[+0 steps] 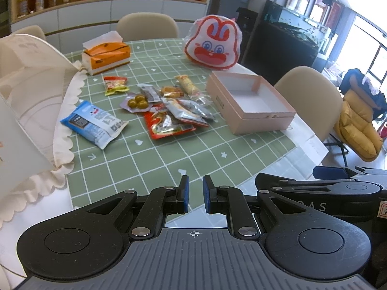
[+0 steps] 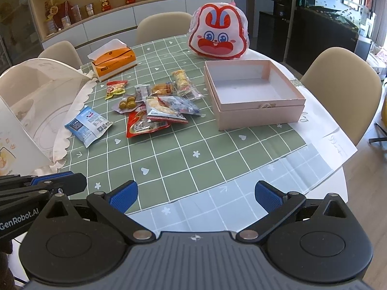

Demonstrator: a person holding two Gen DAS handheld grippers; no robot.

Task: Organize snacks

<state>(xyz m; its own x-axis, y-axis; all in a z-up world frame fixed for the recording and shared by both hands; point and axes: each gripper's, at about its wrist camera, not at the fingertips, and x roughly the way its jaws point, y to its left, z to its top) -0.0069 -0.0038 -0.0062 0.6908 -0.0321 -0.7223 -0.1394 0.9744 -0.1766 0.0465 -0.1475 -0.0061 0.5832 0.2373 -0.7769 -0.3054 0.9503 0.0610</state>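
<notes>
Green checked cloth covers the oval table, and on it the task's things lie as a loose heap of foil and plastic snack packets just left of the shallow pale pink cardboard box, which stands open and bare inside; a blue-and-white pouch lies apart to the left near a scalloped cream mesh cover; an orange tissue box and a red-and-white rabbit-face bag sit further back. The left gripper hovers over the near edge with its blue pads drawn nearly together and nothing between them; the right gripper hangs beside it, jaws spread wide, likewise empty. Packets overlap, so a pinch at the heap may lift two at once or drag a neighbour; glossy film looks likely to slip from the pads; the red packet seems pinned beneath others, though the overlap is hard to read; the two grippers, close side by side, could knock together when reaching.
</notes>
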